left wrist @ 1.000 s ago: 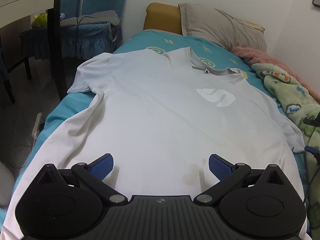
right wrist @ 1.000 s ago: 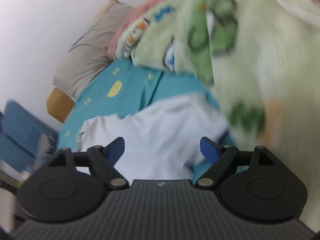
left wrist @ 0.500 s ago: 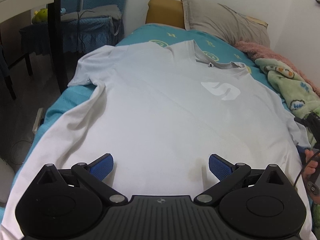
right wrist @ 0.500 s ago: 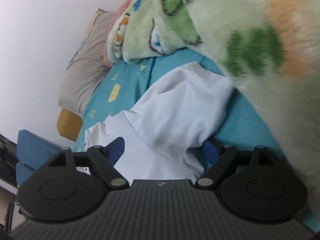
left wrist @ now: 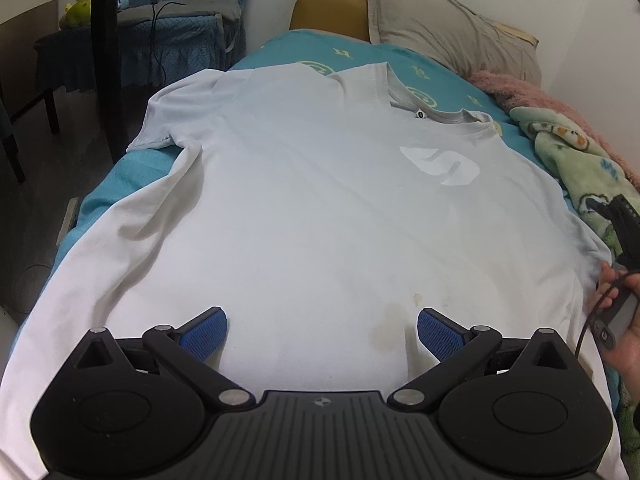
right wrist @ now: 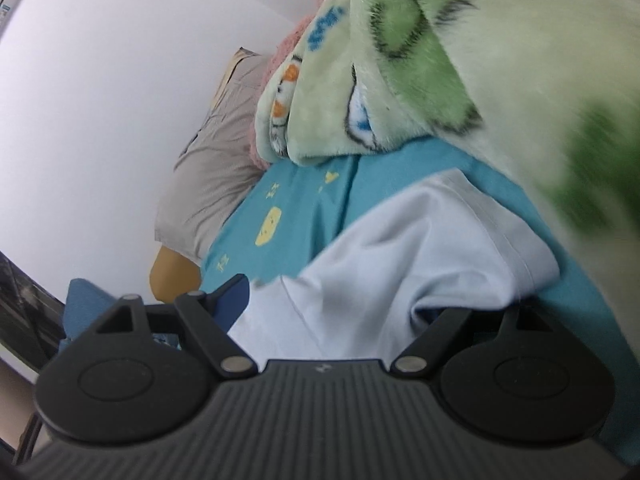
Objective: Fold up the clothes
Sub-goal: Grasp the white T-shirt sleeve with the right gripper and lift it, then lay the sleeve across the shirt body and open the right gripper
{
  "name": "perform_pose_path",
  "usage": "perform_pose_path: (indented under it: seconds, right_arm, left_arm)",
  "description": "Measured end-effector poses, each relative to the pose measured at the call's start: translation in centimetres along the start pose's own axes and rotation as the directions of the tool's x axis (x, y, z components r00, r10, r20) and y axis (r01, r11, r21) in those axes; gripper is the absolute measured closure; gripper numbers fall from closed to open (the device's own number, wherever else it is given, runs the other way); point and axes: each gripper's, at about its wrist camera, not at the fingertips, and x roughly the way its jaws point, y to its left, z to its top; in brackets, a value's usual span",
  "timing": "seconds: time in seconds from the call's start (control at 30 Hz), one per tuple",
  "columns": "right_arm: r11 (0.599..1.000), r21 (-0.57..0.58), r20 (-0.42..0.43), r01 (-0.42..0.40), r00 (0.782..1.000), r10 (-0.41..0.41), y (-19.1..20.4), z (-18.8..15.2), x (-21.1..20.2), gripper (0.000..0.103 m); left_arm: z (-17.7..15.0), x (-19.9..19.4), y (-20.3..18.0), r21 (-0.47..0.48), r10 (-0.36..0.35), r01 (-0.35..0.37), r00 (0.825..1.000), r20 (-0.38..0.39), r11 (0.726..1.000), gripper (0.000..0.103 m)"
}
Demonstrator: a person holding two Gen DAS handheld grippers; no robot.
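Right gripper (right wrist: pixel 332 300): fingers spread wide, nothing pinched. Only the left blue finger (right wrist: pixel 234 296) shows; the other is hidden behind bunched cloth. The short sleeve (right wrist: pixel 432 248) of the white T-shirt (left wrist: pixel 320 208) lies between the jaws, pads not visibly pressing on it. Judgement: the gripper is straddling the sleeve for a grasp, as the opening of a sideways fold. In the left wrist view a hand (left wrist: pixel 620 320) grips this tool's handle at the shirt's right edge.

Left gripper (left wrist: pixel 322 330): fingers (left wrist: pixel 204 332) spread, empty, hovering over the lower front of the shirt near a brownish stain (left wrist: pixel 386 322). No contact visible. Judgement: it is parked above the hem, waiting for the matching corner or to pin the cloth.

T-shirt: laid face up and mostly flat along the bed, collar toward the pillow (left wrist: pixel 448 36), white chest logo (left wrist: pixel 440 166) up. The far sleeve reaches the bed's left edge and is slightly creased. Flat spread suits folding; none started yet.

Surroundings: teal patterned bedsheet (right wrist: pixel 280 216) under the shirt. Green cartoon fleece blanket (right wrist: pixel 400 80) heaped just beside the right sleeve, crowding the gripper's approach; risk of catching blanket pile along with the sleeve. Pink blanket (left wrist: pixel 520 88) behind it, against the wall.
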Motion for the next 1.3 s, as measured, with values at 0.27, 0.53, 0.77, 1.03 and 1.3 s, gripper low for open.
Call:
perform_pose_path:
  seconds: [0.27,0.53,0.77,1.03,1.3]
  right_arm:
    - [0.985,-0.153,-0.183,0.078,0.977,-0.106,3.3,2.0,6.3,0.046]
    - [0.947,-0.253,0.044,0.199,0.98,-0.194,6.2,5.1,2.6,0.095]
    - [0.813,-0.45,0.249,0.371,0.926,-0.285,12.7,5.4,0.3,0.095]
    - [0.47,-0.762,0.387,0.446,0.895,-0.222,24.1,-5.2,1.6,0.095]
    - [0.142,-0.95,0.253,0.279,0.951,-0.178,27.7,-22.5,8.1,0.095]
  left_arm:
    - [0.3,1.2,-0.7,0.013,0.002,-0.001,1.0,-0.021,1.0,0.0]
    - [0.9,1.0,-0.6,-0.02,0.004,-0.004,1.0,-0.006,1.0,0.0]
    - [2.0,-1.0,0.3,-0.046,0.0,0.002,0.999,0.054,0.999,0.0]
    - [4.1,-3.8,3.1,-0.087,0.066,-0.056,0.992,0.111,0.995,0.0]
    - [5.6,-5.1,7.7,-0.183,0.157,-0.129,0.977,0.147,0.975,0.0]
